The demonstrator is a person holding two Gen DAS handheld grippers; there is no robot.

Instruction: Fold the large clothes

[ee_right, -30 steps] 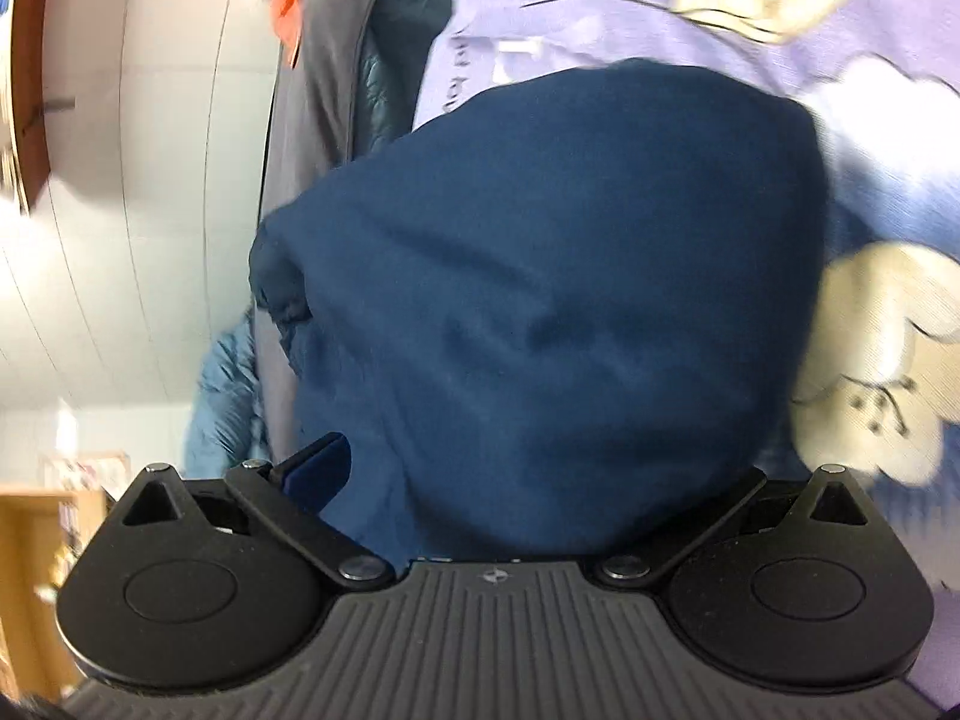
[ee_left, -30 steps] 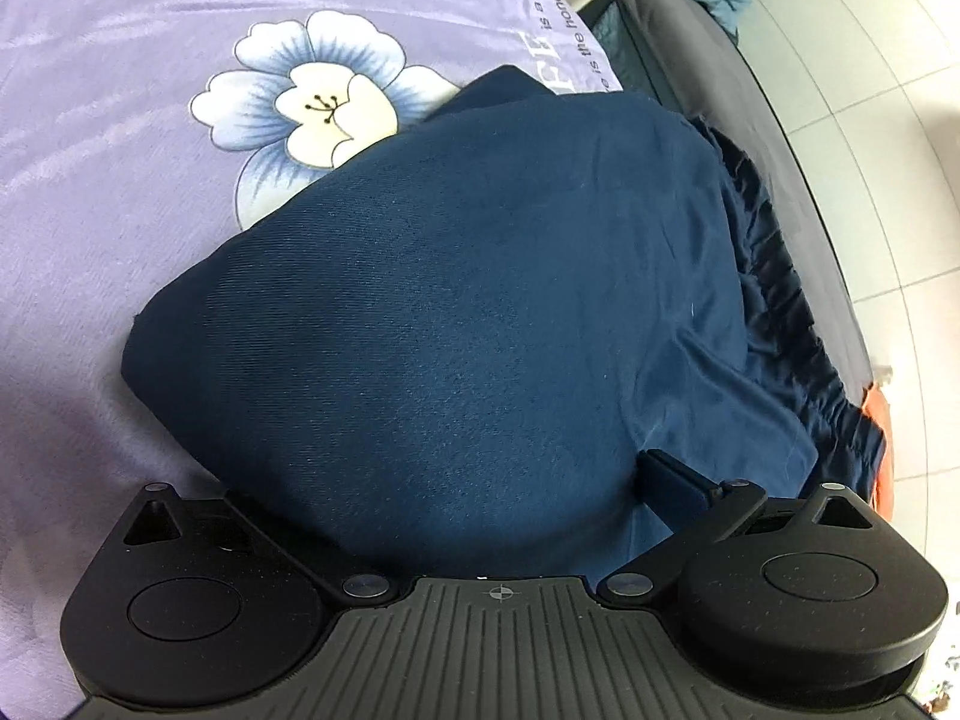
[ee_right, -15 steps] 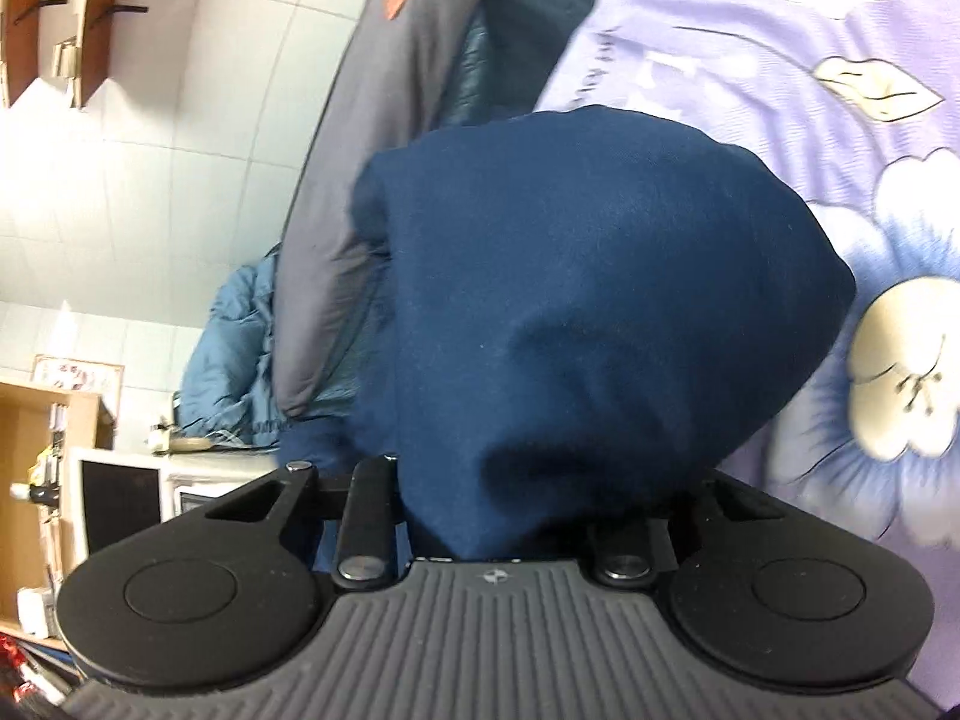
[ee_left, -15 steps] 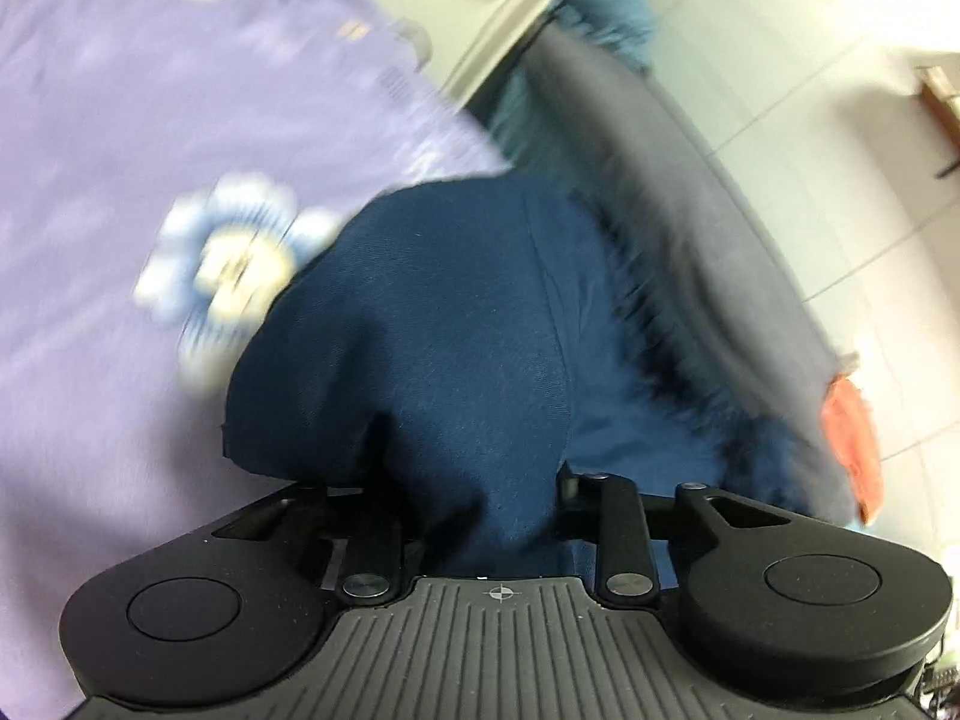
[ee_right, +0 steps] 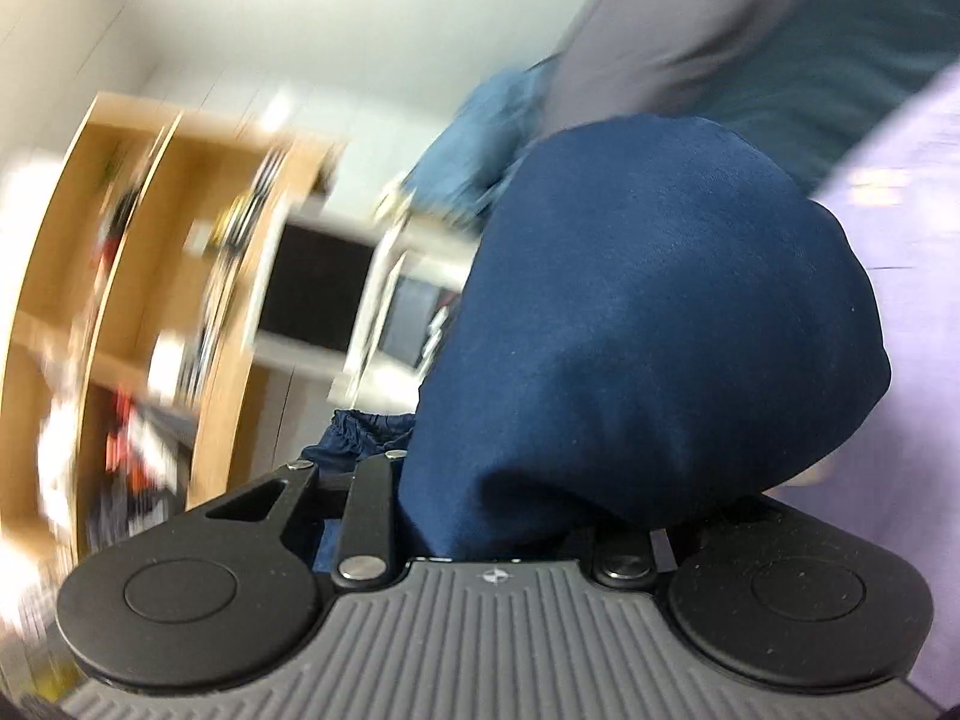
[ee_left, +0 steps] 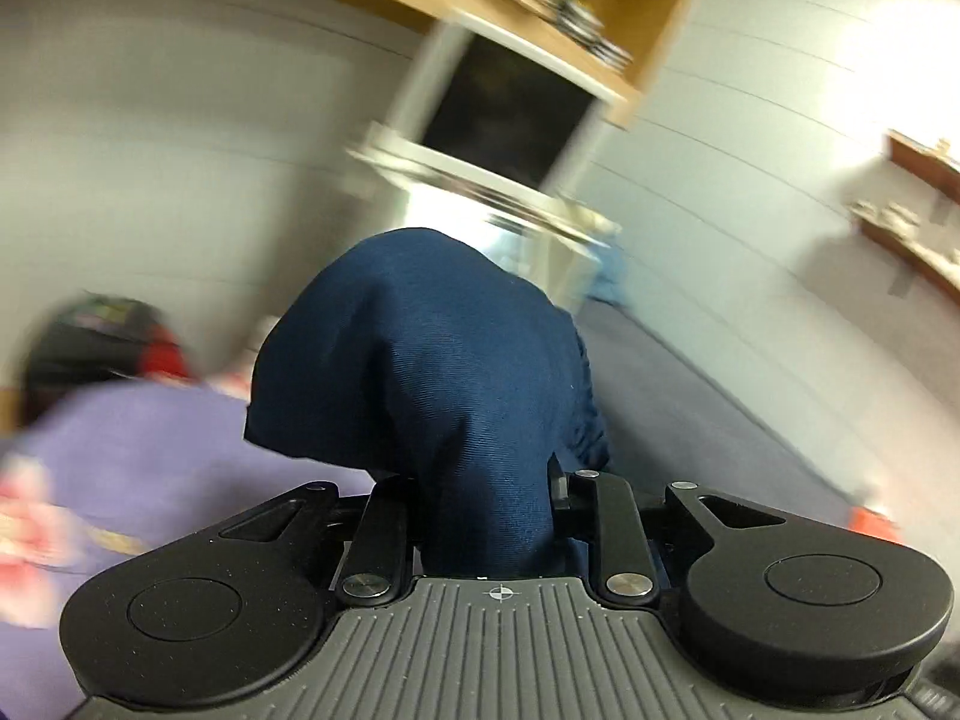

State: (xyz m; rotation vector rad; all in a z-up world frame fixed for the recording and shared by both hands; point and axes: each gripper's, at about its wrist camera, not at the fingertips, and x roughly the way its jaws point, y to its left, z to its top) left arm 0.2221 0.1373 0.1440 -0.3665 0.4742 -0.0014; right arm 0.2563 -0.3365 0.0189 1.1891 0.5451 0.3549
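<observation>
Both hand-held grippers, left (ee_left: 489,531) and right (ee_right: 498,531), now clamp the navy garment (ee_left: 432,372), lifted off the purple sheet (ee_left: 150,438).

Navy garment (ee_left: 432,372) drapes over both hand-held grippers' fingertips, hiding them. Wooden shelf (ee_right: 138,276) at 9 o'clock is motion-blurred, contents unreadable. Purple bedsheet (ee_left: 138,450) pattern at 8 o'clock is smeared.
</observation>
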